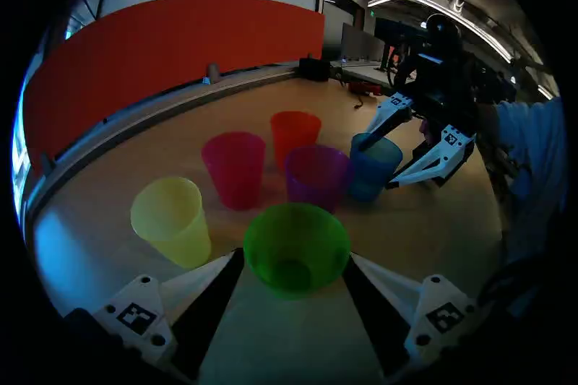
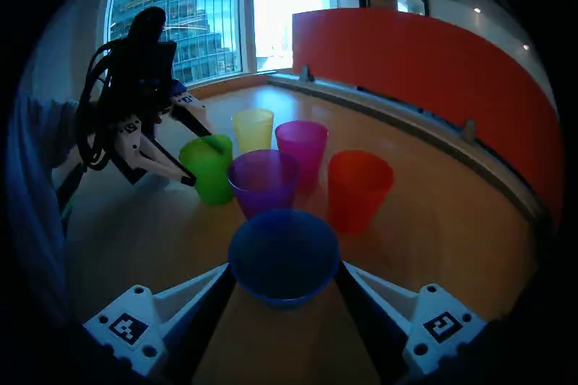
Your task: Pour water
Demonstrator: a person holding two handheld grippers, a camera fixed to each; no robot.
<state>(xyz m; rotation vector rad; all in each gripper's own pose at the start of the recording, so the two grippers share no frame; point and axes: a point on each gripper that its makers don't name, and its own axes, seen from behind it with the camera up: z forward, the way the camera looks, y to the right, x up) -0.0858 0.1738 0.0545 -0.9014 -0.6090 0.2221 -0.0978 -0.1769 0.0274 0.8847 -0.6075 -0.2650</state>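
Left gripper view: left gripper (image 1: pixel 295 261) clenched on the green cup (image 1: pixel 296 240), with a finger lying against its wall on each side. The cup is upright, at the near edge of the cluster on the wooden table (image 1: pixel 433 226). Yellow cup (image 1: pixel 173 222) just to its left; pink cup (image 1: pixel 235 168) and purple cup (image 1: pixel 318 175) behind it; orange cup (image 1: pixel 295 136) farthest back. Blue cup (image 1: pixel 372 165) just beside the purple one on the right, with the right gripper (image 1: pixel 377 165) straddling it, held by a person in a light blue sleeve (image 1: pixel 538 154). Red wall panel (image 1: pixel 180 45) behind. Right gripper view: right gripper grasping the blue cup, a finger pressed on each side; cup upright, nearest the camera. Purple cup just behind it, orange cup to the right, pink and yellow cups farther back. Green cup at left, the left gripper's fingers on either side of it. Windows (image 2: pixel 195 16) behind. Whether any cup holds water: cannot tell.
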